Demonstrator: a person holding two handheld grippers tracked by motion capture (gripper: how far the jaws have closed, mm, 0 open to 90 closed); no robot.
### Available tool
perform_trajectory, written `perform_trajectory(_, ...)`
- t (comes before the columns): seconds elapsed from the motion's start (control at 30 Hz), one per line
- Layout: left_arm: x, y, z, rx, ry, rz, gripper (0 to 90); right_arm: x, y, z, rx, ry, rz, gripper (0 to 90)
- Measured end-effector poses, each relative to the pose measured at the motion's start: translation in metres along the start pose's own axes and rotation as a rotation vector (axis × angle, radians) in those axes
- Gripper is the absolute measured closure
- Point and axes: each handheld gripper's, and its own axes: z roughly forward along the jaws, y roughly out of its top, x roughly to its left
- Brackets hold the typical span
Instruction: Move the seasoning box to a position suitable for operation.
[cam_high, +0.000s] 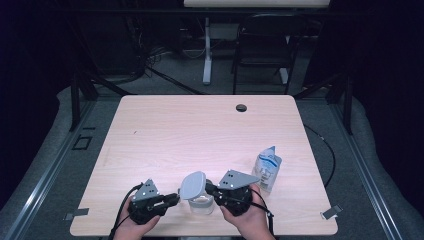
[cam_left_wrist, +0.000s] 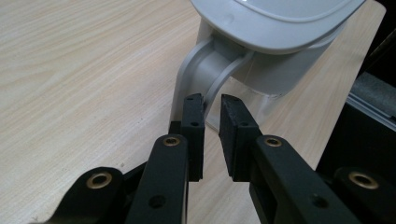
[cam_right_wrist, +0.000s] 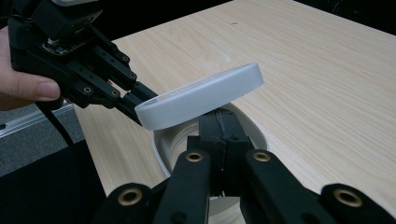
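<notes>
The left claw (cam_left_wrist: 212, 99), matte black with brass-ringed pivots, has its jaws a narrow slit apart at the smooth grey plastic hinge strap of the container (cam_high: 201, 204), a round clear-walled tub that stands on the pale wood-grain bench (cam_high: 200, 130) just ahead of that claw. The tub's flat, rounded grey lid (cam_right_wrist: 201, 95) tilts up open above it, between the two claws. The right claw (cam_right_wrist: 219, 122) comes at the tub's rim from the opposite side with its jaws pressed together, though I cannot tell whether they pinch the rim; beyond its outer side stands a soft clear pouch (cam_high: 266, 169) with a blue-and-white label.
</notes>
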Motion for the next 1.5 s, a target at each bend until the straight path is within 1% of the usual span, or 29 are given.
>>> perform_trajectory(0.03, 0.0, 0.0, 0.0, 0.002, 0.003, 0.007, 80.3, 0.0, 0.0, 0.0, 0.0, 0.0, -0.001, 90.0)
perform_trajectory(0.2, 0.0, 0.0, 0.0, 0.002, -0.001, 0.001, 81.1, 0.0, 0.001, 0.0, -0.005, -0.001, -0.004, 90.0)
perform_trajectory(0.6, -0.002, -0.002, -0.001, 0.004, -0.008, 0.008, 80.1, 0.003, 0.006, 0.001, -0.011, 0.005, -0.014, 90.0)
perform_trajectory(0.9, -0.002, -0.003, -0.004, -0.004, -0.007, -0.001, 79.6, 0.005, 0.01, 0.0, -0.019, 0.007, -0.016, 90.0)
perform_trajectory(0.97, -0.002, -0.003, -0.005, -0.006, 0.003, 0.0, 78.8, 0.005, 0.012, 0.0, -0.021, 0.007, -0.018, 90.0)
perform_trajectory(1.03, -0.002, -0.003, -0.005, -0.012, -0.003, -0.004, 78.4, 0.005, 0.014, -0.001, -0.017, 0.008, -0.024, 90.0)
perform_trajectory(1.23, -0.002, -0.003, -0.006, -0.021, -0.004, -0.01, 77.9, 0.007, 0.018, -0.001, -0.019, 0.009, -0.028, 90.0)
perform_trajectory(1.5, -0.001, -0.003, -0.008, -0.014, -0.004, -0.006, 77.8, 0.009, 0.022, -0.001, -0.015, 0.012, -0.039, 90.0)
